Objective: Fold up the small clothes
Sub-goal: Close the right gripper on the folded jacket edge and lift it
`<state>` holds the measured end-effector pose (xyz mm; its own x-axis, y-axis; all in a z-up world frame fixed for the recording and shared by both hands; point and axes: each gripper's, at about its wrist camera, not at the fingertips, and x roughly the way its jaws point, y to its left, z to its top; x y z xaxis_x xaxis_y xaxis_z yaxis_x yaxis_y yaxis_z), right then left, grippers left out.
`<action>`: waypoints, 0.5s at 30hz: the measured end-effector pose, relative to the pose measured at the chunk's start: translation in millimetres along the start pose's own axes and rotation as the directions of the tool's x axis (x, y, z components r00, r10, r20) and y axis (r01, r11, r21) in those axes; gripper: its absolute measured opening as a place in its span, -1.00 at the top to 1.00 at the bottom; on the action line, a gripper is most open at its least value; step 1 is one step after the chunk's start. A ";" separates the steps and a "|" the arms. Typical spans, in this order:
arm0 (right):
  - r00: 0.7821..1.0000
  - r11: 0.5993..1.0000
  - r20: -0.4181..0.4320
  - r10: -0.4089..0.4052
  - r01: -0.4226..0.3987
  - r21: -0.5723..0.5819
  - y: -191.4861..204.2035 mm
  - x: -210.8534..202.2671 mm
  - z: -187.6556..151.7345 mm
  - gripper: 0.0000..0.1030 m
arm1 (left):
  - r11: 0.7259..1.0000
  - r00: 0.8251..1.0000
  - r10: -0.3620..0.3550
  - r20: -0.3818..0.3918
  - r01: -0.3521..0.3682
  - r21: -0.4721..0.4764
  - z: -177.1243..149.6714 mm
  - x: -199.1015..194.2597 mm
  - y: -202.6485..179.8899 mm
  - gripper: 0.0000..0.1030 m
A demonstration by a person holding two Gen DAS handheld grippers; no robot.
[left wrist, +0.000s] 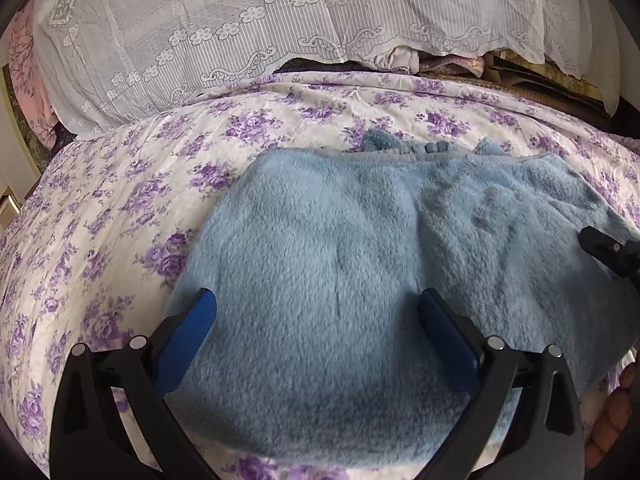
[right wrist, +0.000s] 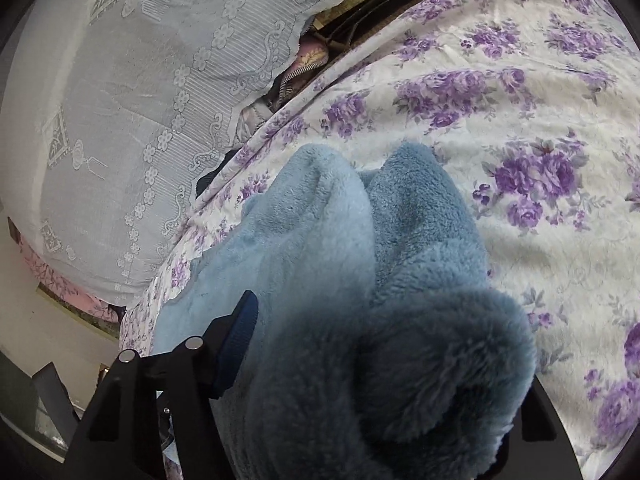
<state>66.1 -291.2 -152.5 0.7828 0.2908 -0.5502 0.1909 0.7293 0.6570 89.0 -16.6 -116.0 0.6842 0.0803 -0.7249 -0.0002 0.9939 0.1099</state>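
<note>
Left hand-held gripper (left wrist: 318,316) spread wide, empty, blue fleece garment (left wrist: 360,280) directly beneath, long axis running rightward. Right hand-held gripper (right wrist: 360,344) nearer the raised edge, fleece bunched between its fingers; grip can't be confirmed.

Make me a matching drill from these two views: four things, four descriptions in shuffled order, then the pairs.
Things:
1. fleece garment
2. bedsheet
3. lace cover
4. left tool

Descriptions:
A. white, draped behind the bed
B. open, fingers astride the fleece
C. light blue, fluffy
D. purple roses on white

Pairs: 1-C, 2-D, 3-A, 4-B
</note>
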 end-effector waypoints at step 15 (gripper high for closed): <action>0.997 0.996 0.029 0.067 -0.069 0.057 -14.5 -7.7 -0.2 0.10 | 1.000 1.000 -0.025 -0.019 0.025 -0.015 -3.8 -0.4 5.0 -0.91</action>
<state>57.2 -303.9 -157.8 0.8108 0.3208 -0.4896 0.1700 0.6713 0.7214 86.0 -11.3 -117.8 0.6703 0.0570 -0.7399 0.0059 0.9966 0.0821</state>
